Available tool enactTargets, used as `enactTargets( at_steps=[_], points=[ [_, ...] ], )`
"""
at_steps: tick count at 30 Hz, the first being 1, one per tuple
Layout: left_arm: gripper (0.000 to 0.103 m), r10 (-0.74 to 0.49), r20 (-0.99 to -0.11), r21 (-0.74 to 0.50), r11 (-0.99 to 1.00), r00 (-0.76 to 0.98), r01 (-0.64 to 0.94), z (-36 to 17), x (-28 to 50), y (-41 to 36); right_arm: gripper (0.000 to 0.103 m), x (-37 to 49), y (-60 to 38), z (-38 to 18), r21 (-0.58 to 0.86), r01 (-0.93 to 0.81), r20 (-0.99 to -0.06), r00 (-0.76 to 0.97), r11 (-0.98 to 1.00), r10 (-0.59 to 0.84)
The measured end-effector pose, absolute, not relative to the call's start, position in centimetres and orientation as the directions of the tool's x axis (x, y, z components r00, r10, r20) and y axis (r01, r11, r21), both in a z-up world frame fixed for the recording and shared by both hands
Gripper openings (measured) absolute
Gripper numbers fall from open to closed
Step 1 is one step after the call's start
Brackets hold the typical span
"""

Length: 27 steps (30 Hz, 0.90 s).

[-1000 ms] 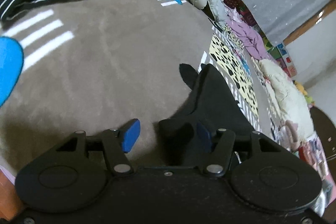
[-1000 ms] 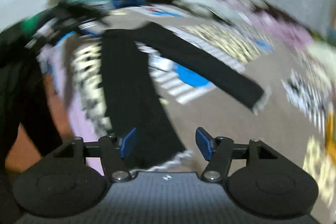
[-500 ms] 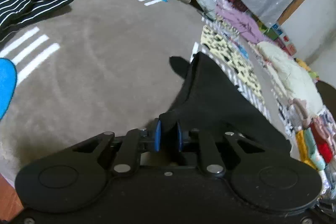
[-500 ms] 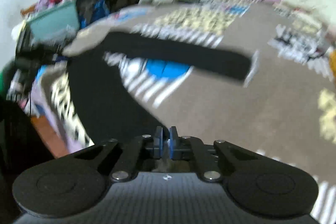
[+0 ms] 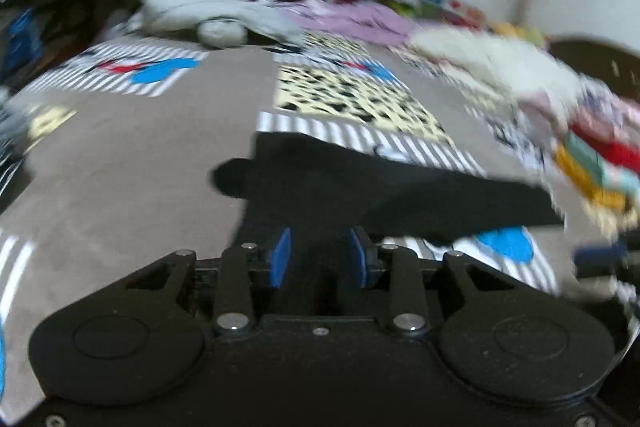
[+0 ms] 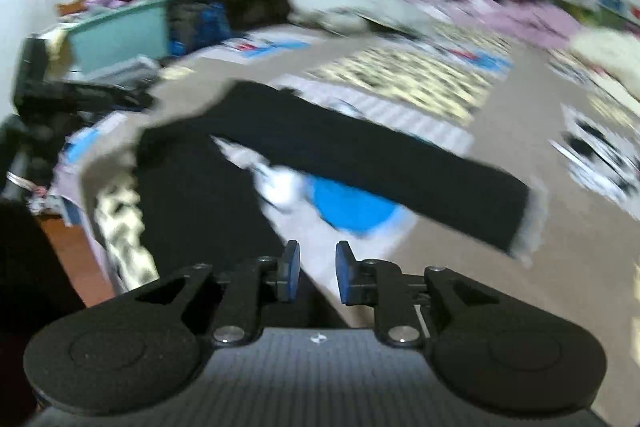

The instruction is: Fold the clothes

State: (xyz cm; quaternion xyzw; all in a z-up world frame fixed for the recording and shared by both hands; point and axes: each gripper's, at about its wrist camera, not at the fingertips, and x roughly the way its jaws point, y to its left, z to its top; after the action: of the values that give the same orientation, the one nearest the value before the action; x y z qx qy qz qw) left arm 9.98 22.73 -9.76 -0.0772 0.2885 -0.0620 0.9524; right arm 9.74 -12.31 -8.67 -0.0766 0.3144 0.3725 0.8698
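Black trousers point(image 5: 360, 187) lie spread on the patterned play mat point(image 5: 132, 147). One leg stretches to the right across the mat point(image 6: 380, 163); the other runs toward me point(image 6: 200, 195). My left gripper point(image 5: 318, 259) is part open, with black cloth lying between and below its blue pads point(image 5: 280, 259). My right gripper point(image 6: 314, 271) is part open over the edge of the near trouser leg, gripping nothing. Both views are blurred by motion.
Piles of clothes and bedding point(image 5: 192, 11) line the far edge of the mat, with more heaps at the right point(image 5: 592, 147). A teal bin point(image 6: 120, 35) and dark bags stand at the left. The left gripper shows at the far left of the right wrist view point(image 6: 60, 95).
Both grippers were shut half a second ago, the left on the black cloth; both have now opened partway. Both cameras have swung upward toward the far wall.
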Motion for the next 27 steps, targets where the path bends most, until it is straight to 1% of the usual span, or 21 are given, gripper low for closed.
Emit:
enactTargets(
  at_steps=[3, 5, 6, 7, 8, 10, 12, 13, 14, 15, 16, 17, 18, 19, 20, 21, 22, 25, 26, 27],
  points=[
    [0.03, -0.187, -0.567, -0.146, 0.981, 0.802, 0.125, -10.8, 11.2, 21.2, 0.022, 11.1, -8.3, -8.6, 0.15, -0.744, -0.555, 0.482, 0.652, 0.678],
    [0.03, -0.137, -0.603, -0.067, 0.99, 0.786, 0.121, -12.0, 12.2, 20.3, 0.022, 11.9, -5.9, -8.7, 0.171, -0.776, -0.527, 0.449, 0.607, 0.722],
    [0.03, -0.102, -0.619, -0.021, 0.993, 0.779, 0.113, -12.7, 12.6, 19.9, 0.021, 12.1, -4.7, -9.1, 0.159, -0.791, -0.525, 0.438, 0.59, 0.729],
    [0.03, -0.095, -0.62, -0.004, 0.993, 0.779, 0.118, -13.0, 12.8, 19.8, 0.021, 12.4, -3.6, -9.8, 0.137, -0.796, -0.54, 0.439, 0.589, 0.718],
    [0.03, -0.105, -0.613, -0.007, 0.992, 0.783, 0.127, -12.8, 12.7, 19.9, 0.02, 12.7, -2.6, -10.5, 0.116, -0.798, -0.557, 0.441, 0.592, 0.704],
    [0.03, -0.14, -0.594, -0.018, 0.987, 0.793, 0.16, -12.0, 12.1, 20.2, 0.019, 13.7, -1.8, -12.3, 0.084, -0.765, -0.62, 0.461, 0.638, 0.635],
    [0.03, -0.181, -0.583, -0.024, 0.978, 0.792, 0.206, -11.8, 11.7, 20.6, 0.018, 14.1, -3.1, -12.5, 0.157, -0.751, -0.598, 0.444, 0.641, 0.667],
    [0.03, -0.199, -0.58, -0.026, 0.974, 0.79, 0.226, -11.7, 11.5, 20.7, 0.018, 14.0, -3.5, -12.1, 0.164, -0.756, -0.586, 0.441, 0.633, 0.679],
    [0.03, -0.211, -0.581, -0.027, 0.97, 0.786, 0.241, -11.7, 11.5, 20.7, 0.024, 14.0, -4.0, -11.7, 0.169, -0.761, -0.574, 0.441, 0.627, 0.69],
    [0.03, -0.226, -0.582, -0.028, 0.966, 0.781, 0.258, -11.8, 11.6, 20.5, 0.038, 14.1, -4.0, -11.4, 0.158, -0.761, -0.559, 0.455, 0.629, 0.693],
    [0.03, -0.234, -0.584, -0.027, 0.963, 0.777, 0.269, -12.0, 11.7, 20.3, 0.046, 14.2, -4.1, -11.1, 0.151, -0.761, -0.546, 0.467, 0.63, 0.695],
    [0.03, -0.23, -0.586, -0.018, 0.962, 0.777, 0.272, -12.1, 11.8, 19.9, 0.061, 14.7, -3.9, -11.1, 0.162, -0.759, -0.543, 0.466, 0.631, 0.699],
    [0.03, -0.227, -0.587, -0.002, 0.96, 0.777, 0.279, -12.3, 11.9, 19.5, 0.061, 15.1, -3.8, -11.2, 0.171, -0.757, -0.54, 0.463, 0.631, 0.703],
    [0.03, -0.226, -0.587, 0.011, 0.958, 0.777, 0.287, -12.4, 12.0, 19.2, 0.06, 15.4, -3.6, -11.5, 0.173, -0.763, -0.548, 0.451, 0.623, 0.705],
    [0.03, -0.229, -0.586, 0.021, 0.955, 0.777, 0.297, -12.5, 12.1, 18.9, 0.051, 15.5, -3.3, -11.8, 0.174, -0.769, -0.555, 0.439, 0.615, 0.707],
    [0.03, -0.232, -0.586, 0.027, 0.952, 0.776, 0.306, -12.6, 12.2, 18.7, 0.034, 15.5, -3.2, -12.0, 0.17, -0.776, -0.56, 0.431, 0.608, 0.708],
    [0.03, -0.237, -0.588, 0.028, 0.95, 0.774, 0.312, -12.6, 12.2, 18.7, 0.029, 15.4, -3.2, -12.3, 0.161, -0.775, -0.567, 0.434, 0.611, 0.7],
    [0.03, -0.234, -0.581, 0.021, 0.953, 0.78, 0.302, -12.1, 12.0, 19.4, 0.031, 15.3, -3.3, -12.5, 0.133, -0.766, -0.57, 0.46, 0.629, 0.681],
    [0.03, -0.236, -0.575, -0.006, 0.959, 0.783, 0.285, -11.9, 12.0, 20.0, 0.031, 14.9, -3.3, -11.9, 0.116, -0.78, -0.552, 0.464, 0.615, 0.693],
    [0.03, -0.238, -0.57, -0.038, 0.964, 0.786, 0.263, -11.8, 12.1, 20.7, 0.034, 14.5, -3.1, -11.4, 0.09, -0.797, -0.528, 0.47, 0.597, 0.707]
  ],
)
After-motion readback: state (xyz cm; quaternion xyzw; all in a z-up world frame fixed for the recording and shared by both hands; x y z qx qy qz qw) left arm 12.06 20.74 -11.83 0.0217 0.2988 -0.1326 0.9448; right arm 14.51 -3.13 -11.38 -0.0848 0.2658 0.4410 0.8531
